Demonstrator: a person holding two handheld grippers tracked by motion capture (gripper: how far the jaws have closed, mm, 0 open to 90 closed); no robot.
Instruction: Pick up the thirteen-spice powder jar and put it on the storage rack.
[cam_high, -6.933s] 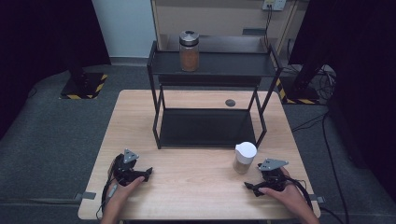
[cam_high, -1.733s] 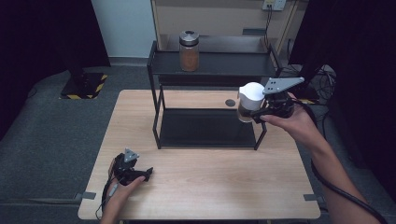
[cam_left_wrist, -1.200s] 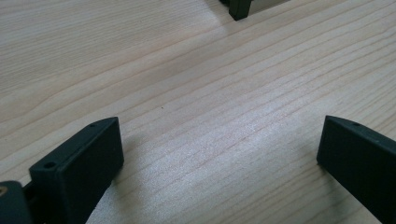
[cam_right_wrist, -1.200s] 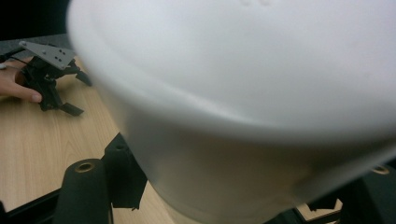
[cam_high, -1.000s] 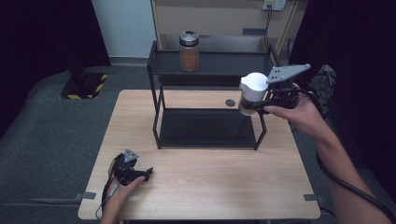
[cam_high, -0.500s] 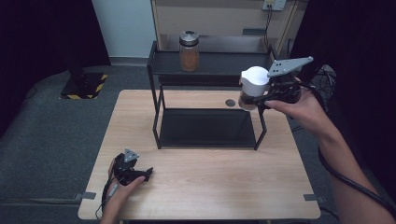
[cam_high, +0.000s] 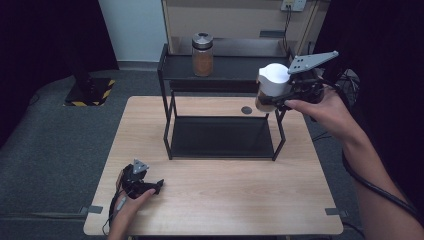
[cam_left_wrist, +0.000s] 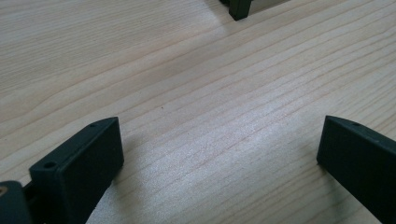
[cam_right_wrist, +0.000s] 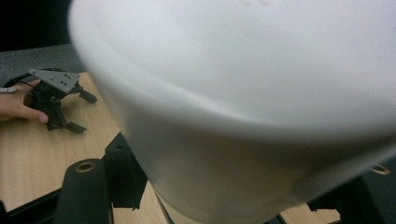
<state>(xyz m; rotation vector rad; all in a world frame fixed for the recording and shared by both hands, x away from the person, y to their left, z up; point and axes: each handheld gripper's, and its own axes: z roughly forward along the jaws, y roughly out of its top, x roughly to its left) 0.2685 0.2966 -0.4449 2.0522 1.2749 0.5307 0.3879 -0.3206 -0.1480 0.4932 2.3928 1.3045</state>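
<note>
My right gripper (cam_high: 270, 97) is clamped on the white-lidded jar (cam_high: 272, 86), jaws pressed against its sides. I hold the jar in the air at about 2 o'clock from the table's middle, just above the right front corner of the black rack (cam_high: 222, 120), level with the top shelf's edge. The jar looks roughly upright, its lid toward the camera in the high view. In the right gripper view the lid (cam_right_wrist: 261, 84) swells across the picture, blurred, with a rack post (cam_right_wrist: 86, 191) under it at 7 o'clock and the table beyond.

A second jar (cam_high: 202, 54), with a grey lid and brown contents, stands on the top shelf at 11 o'clock from mine, well apart from it. A small dark disc (cam_high: 246, 110) lies on the table (cam_high: 225, 200) under the shelf, near the held jar.

My left gripper (cam_high: 159, 184) rests on the table at 7 o'clock, near the front edge, well apart from the rack. Its jaws stand wide apart with bare wood between them; one rack foot (cam_left_wrist: 240, 8) shows at 12 o'clock in the left gripper view.
</note>
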